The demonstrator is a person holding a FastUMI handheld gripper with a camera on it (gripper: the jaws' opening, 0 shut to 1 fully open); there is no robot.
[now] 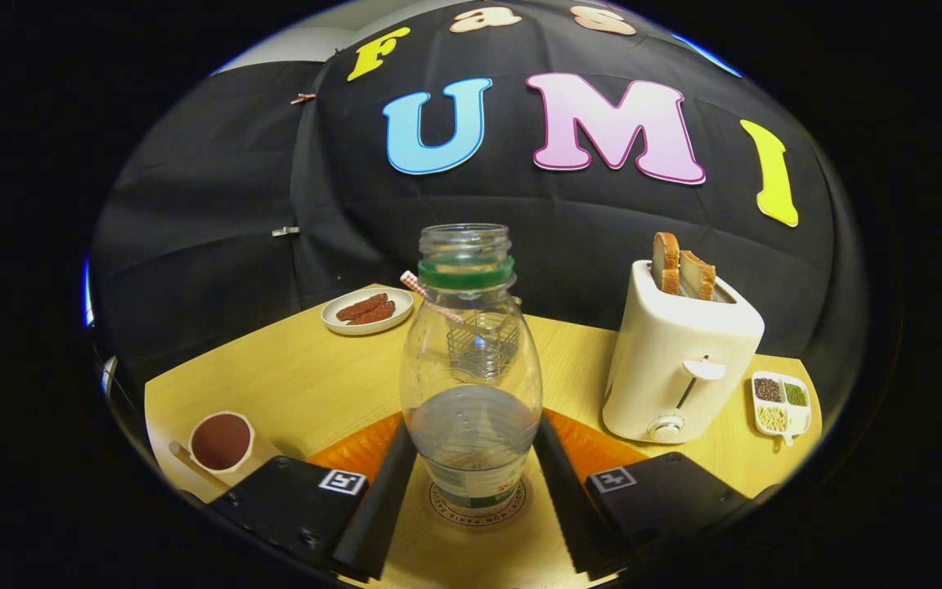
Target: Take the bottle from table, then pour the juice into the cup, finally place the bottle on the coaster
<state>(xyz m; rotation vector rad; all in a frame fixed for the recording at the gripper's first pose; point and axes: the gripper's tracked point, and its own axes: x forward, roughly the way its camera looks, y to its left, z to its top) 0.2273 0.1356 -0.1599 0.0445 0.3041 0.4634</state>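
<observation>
The gripper [475,491] sits nearest, its two fingers [381,507] spread about as wide as the bottle [471,384] that stands between them. Each finger lies along one side of the bottle's lower body; whether they press on it or merely lie beside it cannot be told. The bottle is clear ribbed plastic, rounded at the shoulder and narrowing to an uncapped neck with a green ring. A little clear liquid fills its lower part. It stands upright on a round coaster [477,509] with printed lettering along its rim. Under the coaster lies an orange mat [356,448] with a ribbed surface, spread on the smooth pale wooden bench [291,376].

To the near left, a round light-coloured cup [222,442] holds dark reddish-brown juice. To the right, a glossy cream toaster [679,360] with rounded corners stands, a lever and a dial on its front, and two slices of bread [682,266] upright in its slots. Just right of it is a small white divided dish [780,402] with seeds or grains in its compartments.

Farther back on the left, a round white plate [367,311] carries reddish-brown sausage-like pieces. Seen through the bottle is a small wire basket [483,348].
</observation>
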